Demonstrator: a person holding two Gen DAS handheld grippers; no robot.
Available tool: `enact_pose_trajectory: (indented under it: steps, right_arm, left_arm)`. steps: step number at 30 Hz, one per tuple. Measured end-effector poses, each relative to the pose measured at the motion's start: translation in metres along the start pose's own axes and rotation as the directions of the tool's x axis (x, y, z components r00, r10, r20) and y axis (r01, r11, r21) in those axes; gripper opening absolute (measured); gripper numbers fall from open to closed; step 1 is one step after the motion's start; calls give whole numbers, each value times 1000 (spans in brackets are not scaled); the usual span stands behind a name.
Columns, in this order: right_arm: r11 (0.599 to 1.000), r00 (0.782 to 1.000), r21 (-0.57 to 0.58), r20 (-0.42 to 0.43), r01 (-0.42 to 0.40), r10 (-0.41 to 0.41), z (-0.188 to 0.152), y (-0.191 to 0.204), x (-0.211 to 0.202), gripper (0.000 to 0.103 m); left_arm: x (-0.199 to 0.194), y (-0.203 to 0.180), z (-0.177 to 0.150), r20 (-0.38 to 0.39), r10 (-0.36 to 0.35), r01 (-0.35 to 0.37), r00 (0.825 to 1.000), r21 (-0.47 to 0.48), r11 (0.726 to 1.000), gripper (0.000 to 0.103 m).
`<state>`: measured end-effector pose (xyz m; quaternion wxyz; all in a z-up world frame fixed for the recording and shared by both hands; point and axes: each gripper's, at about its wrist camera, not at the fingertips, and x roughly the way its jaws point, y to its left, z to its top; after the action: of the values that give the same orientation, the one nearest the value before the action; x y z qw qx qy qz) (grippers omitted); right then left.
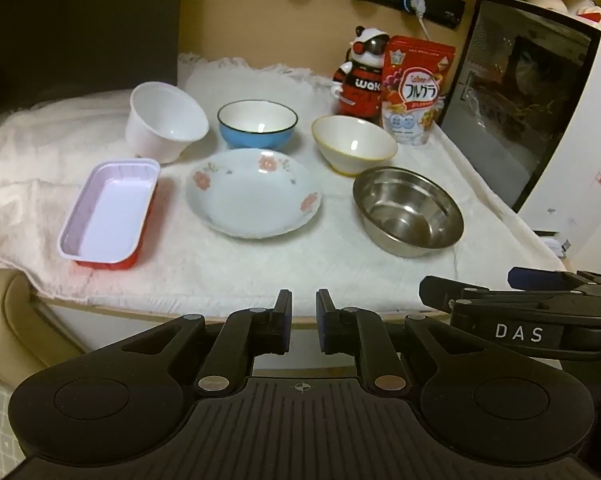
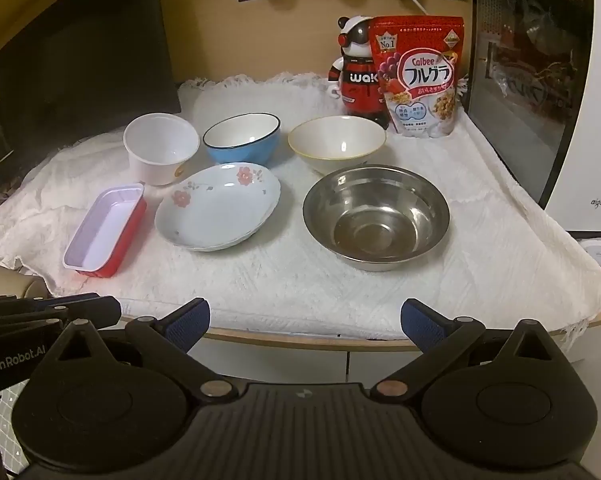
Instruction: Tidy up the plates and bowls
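On a white cloth sit a white plastic bowl (image 1: pixel 164 120) (image 2: pixel 160 146), a blue bowl (image 1: pixel 257 123) (image 2: pixel 241 138), a cream bowl with a yellow rim (image 1: pixel 353 144) (image 2: pixel 336 142), a flowered plate (image 1: pixel 253 192) (image 2: pixel 217 206), a steel bowl (image 1: pixel 407 211) (image 2: pixel 375 216) and a red rectangular tray (image 1: pixel 108 214) (image 2: pixel 105 230). My left gripper (image 1: pixel 303 320) is nearly closed and empty, before the table's front edge. My right gripper (image 2: pixel 305 322) is open and empty, before the front edge, below the steel bowl.
A red cereal bag (image 1: pixel 414 88) (image 2: pixel 418 74) and a panda figure (image 1: pixel 362 74) (image 2: pixel 354 68) stand at the back right. A dark-doored white appliance (image 1: pixel 540 100) (image 2: pixel 540 80) stands on the right. A dark screen (image 2: pixel 80 56) stands at the back left.
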<state>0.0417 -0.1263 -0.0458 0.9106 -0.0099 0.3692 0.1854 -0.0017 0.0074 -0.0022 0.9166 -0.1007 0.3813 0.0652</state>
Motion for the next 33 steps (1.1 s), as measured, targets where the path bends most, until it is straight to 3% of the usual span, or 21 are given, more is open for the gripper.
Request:
enact_pose_trajectory:
  steps: [33]
  right_arm:
    - [999,999,5,-19,-38,39,4,-1,10,102]
  left_arm:
    - [3,-2,2,-8,26,-26,1000,-9,1000,16]
